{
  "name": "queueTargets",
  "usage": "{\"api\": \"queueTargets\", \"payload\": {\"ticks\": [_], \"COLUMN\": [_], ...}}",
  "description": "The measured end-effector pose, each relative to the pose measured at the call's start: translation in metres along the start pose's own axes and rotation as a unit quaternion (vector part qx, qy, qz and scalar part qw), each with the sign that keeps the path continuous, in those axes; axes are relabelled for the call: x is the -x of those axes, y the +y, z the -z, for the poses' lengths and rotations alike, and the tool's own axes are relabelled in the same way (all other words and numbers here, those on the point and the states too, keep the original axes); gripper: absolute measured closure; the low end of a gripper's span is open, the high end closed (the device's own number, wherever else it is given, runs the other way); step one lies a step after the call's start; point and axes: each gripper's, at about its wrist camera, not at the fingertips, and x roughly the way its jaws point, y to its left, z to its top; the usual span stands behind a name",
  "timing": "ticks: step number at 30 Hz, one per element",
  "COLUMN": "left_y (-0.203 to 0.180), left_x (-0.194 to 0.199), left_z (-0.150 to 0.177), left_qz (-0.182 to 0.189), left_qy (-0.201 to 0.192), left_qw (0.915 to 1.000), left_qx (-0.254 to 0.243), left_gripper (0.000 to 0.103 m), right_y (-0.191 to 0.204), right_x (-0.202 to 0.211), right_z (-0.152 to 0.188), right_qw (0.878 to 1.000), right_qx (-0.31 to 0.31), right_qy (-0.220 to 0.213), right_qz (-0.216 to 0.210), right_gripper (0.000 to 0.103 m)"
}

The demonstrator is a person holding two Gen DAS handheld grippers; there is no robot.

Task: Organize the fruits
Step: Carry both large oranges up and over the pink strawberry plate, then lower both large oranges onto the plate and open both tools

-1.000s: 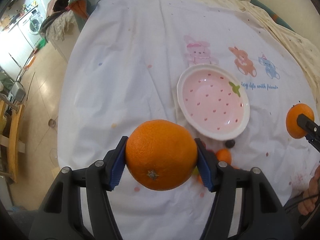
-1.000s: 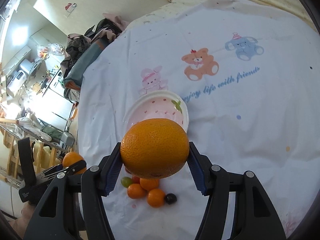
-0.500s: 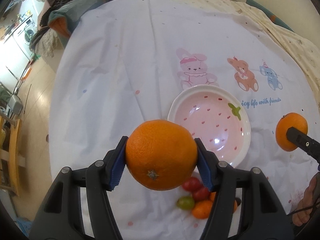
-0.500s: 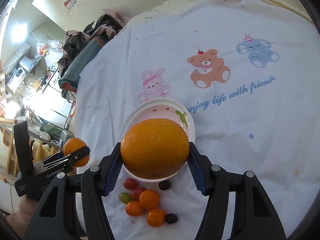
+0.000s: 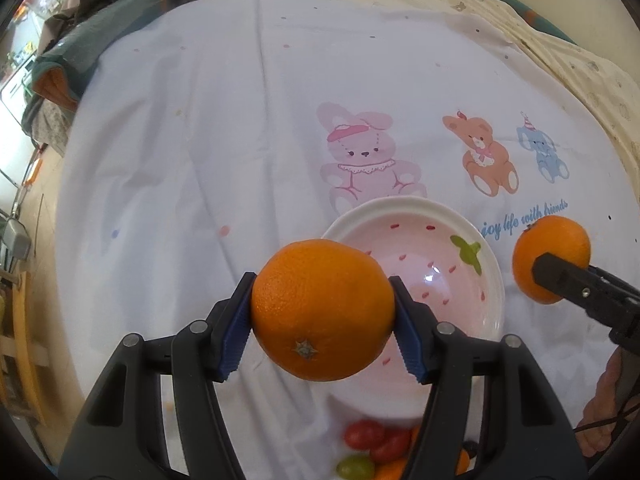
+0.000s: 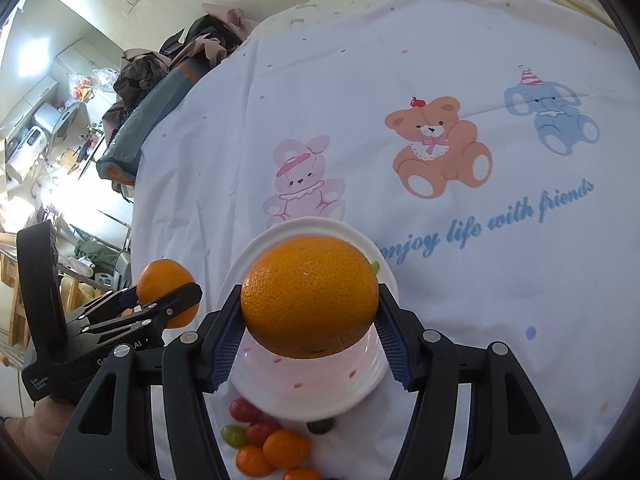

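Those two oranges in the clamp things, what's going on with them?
A person holds a two-finger gripper in each hand. The left gripper is shut on one orange, the right gripper on another orange. Both hang over the pink strawberry bowl, which has no fruit in it yet. Small tomatoes and kumquats lie on the white cloth beside it.

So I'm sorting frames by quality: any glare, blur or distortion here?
Left wrist view: sharp, a small glint on the bowl, fisheye bending with dark corners. Right wrist view: blown-out sunlight in the room at left, the tablecloth evenly lit, same fisheye curve.
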Motion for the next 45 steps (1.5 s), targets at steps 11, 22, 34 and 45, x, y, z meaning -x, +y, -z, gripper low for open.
{"api": "queueTargets", "payload": {"ticks": [11, 22, 34, 45], "left_y": [-0.014, -0.013, -0.022, -0.010], "left_x": [-0.046, -0.060, -0.053, -0.030], "left_z": [0.006, 0.007, 0.007, 0.001], "left_qz": [0.017, 0.019, 0.005, 0.003], "left_qy": [0.016, 0.020, 0.003, -0.022], "left_qw": [0.9995, 0.9993, 0.9986, 0.9994], "left_qx": [-0.020, -0.024, -0.052, -0.027], "left_gripper": [0.043, 0.043, 0.013, 0.013], "right_y": [-0.035, -0.038, -0.037, -0.030], "right_x": [-0.039, -0.059, -0.061, -0.034], "right_z": [-0.007, -0.006, -0.003, -0.015], "right_qw": [0.997, 0.994, 0.992, 0.996], "right_qx": [-0.066, -0.083, -0.091, -0.077], "right_qy": [0.045, 0.075, 0.082, 0.033], "right_qz": [-0.002, -0.014, -0.020, -0.034], "right_gripper": [0.039, 0.039, 0.035, 0.022]}}
